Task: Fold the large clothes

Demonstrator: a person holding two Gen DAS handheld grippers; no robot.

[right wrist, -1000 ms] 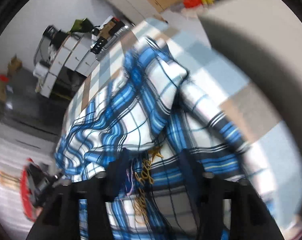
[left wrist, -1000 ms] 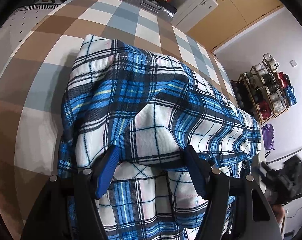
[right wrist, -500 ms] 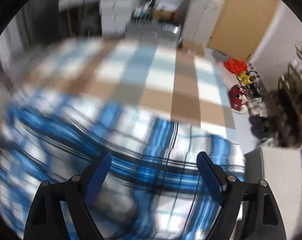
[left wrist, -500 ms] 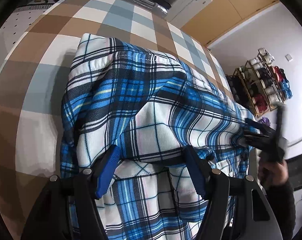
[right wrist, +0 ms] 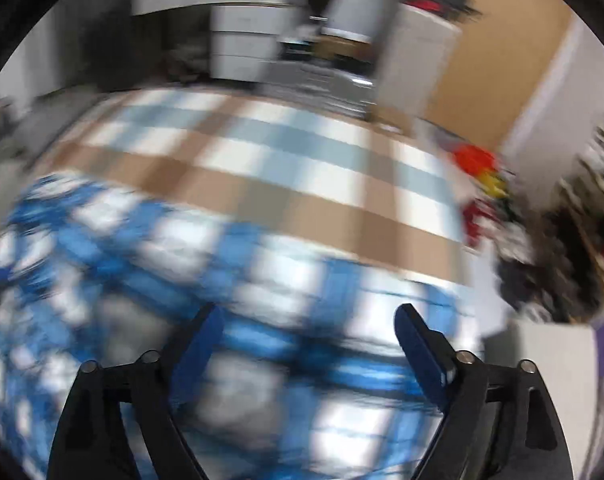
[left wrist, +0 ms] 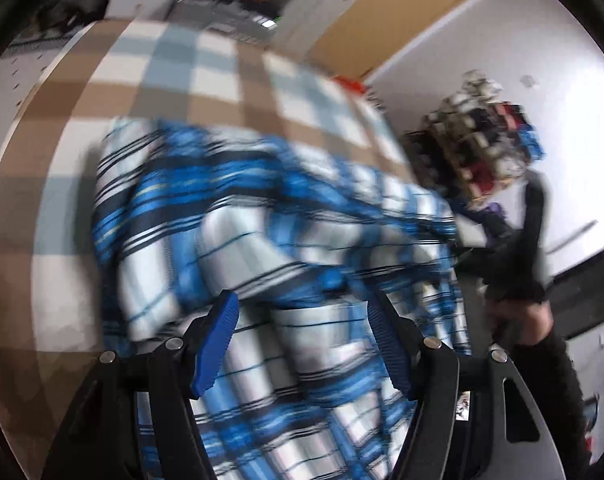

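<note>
The left gripper [left wrist: 302, 312] reaches down over the blue plaid shirt [left wrist: 230, 216], its blue pads set partway apart with cloth bunched between them; through the blur I cannot tell whether the pads press on that cloth. In this left wrist view the shirt lies heaped on the brown, white and grey-blue checked cover [left wrist: 82, 128] of the table, its near part running under the fingers. At the right edge the right gripper [left wrist: 462, 256] shows dark at the shirt's far end, borne by a hand [left wrist: 518, 320] in a dark sleeve (a rack of shoes [left wrist: 486, 148] stands behind by the wall).

From the right wrist, the right gripper [right wrist: 306, 320] has just been spreading its jaws and they stand wide, nothing pinched; the shirt [right wrist: 150, 248] lies blurred below and between the fingers, on the checked cover [right wrist: 286, 168].
</note>
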